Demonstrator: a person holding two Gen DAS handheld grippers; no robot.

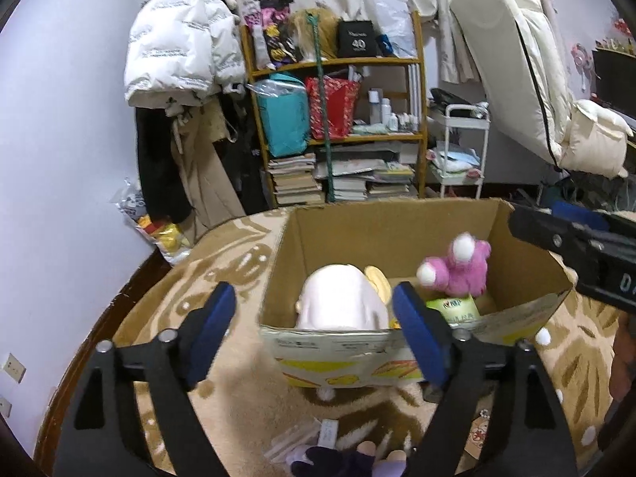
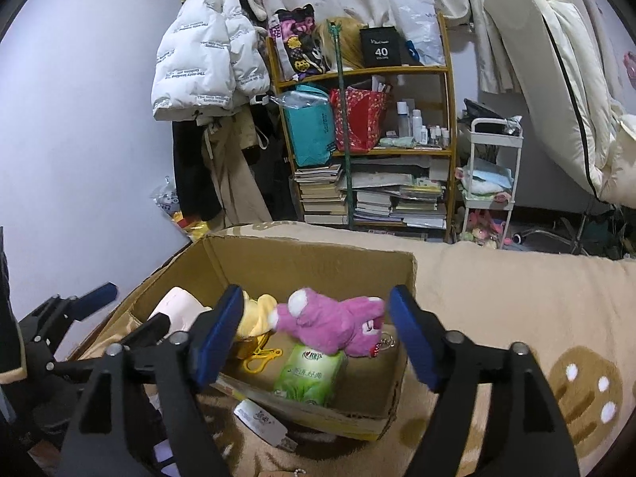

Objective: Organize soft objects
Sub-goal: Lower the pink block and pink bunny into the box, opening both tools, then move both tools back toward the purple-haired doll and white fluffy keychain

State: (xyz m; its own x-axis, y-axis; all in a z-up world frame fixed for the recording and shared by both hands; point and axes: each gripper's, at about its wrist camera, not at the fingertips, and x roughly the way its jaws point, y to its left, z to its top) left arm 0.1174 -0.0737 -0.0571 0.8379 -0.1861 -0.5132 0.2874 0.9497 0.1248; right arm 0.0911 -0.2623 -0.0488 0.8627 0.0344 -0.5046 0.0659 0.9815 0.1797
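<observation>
Lower left, left wrist view: left gripper (image 1: 314,338) is spread wide, nothing between the blue pads, hanging just over the near wall of the cardboard box (image 1: 528,310).
Centre of that view: pale pink plush (image 1: 342,302) sits inside the box against the near wall, yellow plush (image 1: 377,282) tucked behind it.
Right of centre: pink bear (image 1: 461,270) is in the box too, lying on a green tissue pack (image 1: 457,308).
Right wrist view, bottom middle: right gripper (image 2: 316,336) is also let go and empty, the bear lying just past its pads.
Bottom edge, left view: a dark purple soft thing (image 1: 334,459) lies outside the box on the beige blanket (image 1: 238,405).
Risk: the bear is perched on the slick pack, so I'd guess a nudge from either gripper on the way out tips it off.
Risk 2: a finger catching the box wall could drag the whole light box across the blanket.
</observation>
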